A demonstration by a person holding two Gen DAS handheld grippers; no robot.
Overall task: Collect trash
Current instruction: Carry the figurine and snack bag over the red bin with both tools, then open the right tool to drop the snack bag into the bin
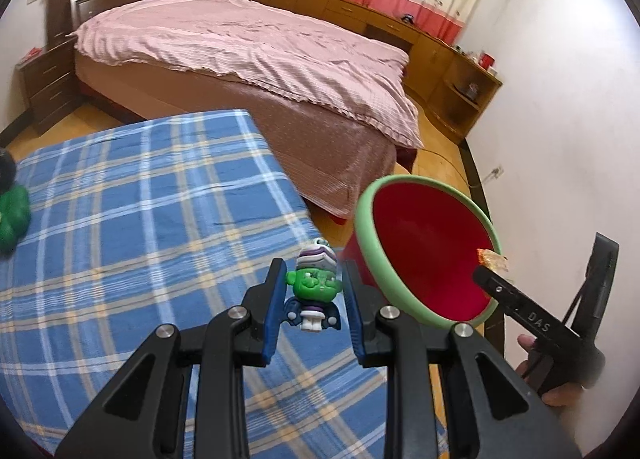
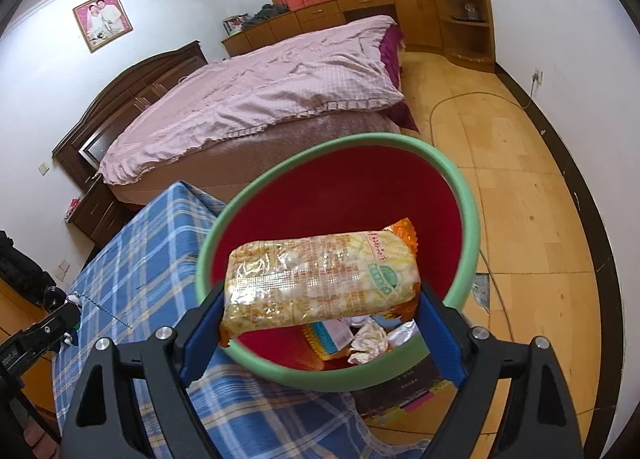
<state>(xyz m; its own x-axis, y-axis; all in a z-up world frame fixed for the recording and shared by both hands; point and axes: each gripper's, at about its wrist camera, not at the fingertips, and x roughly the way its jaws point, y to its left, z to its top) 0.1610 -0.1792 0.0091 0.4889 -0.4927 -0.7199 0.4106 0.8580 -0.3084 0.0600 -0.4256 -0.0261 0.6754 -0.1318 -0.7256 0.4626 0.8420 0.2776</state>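
My left gripper [image 1: 314,291] is shut on a small green-faced toy figure [image 1: 314,285], held above the blue plaid cloth [image 1: 140,219] near its right edge. My right gripper [image 2: 320,299] is shut on a long yellow-orange snack packet [image 2: 320,279], clamped at its two ends and held over the mouth of the red bin with a green rim [image 2: 468,203]. Crumpled wrappers and a box [image 2: 360,339] lie at the bin's bottom. In the left wrist view the bin [image 1: 424,251] stands right of the cloth, and the right gripper [image 1: 532,311] reaches over its rim with the packet's tip [image 1: 494,259] showing.
A bed with a pink cover [image 1: 248,55] stands behind the plaid surface. Wooden cabinets [image 1: 440,51] line the far wall under a curtain. A green object [image 1: 14,215] lies at the cloth's left edge. A cable [image 2: 460,107] runs across the tiled floor. A hand [image 1: 560,391] holds the right gripper.
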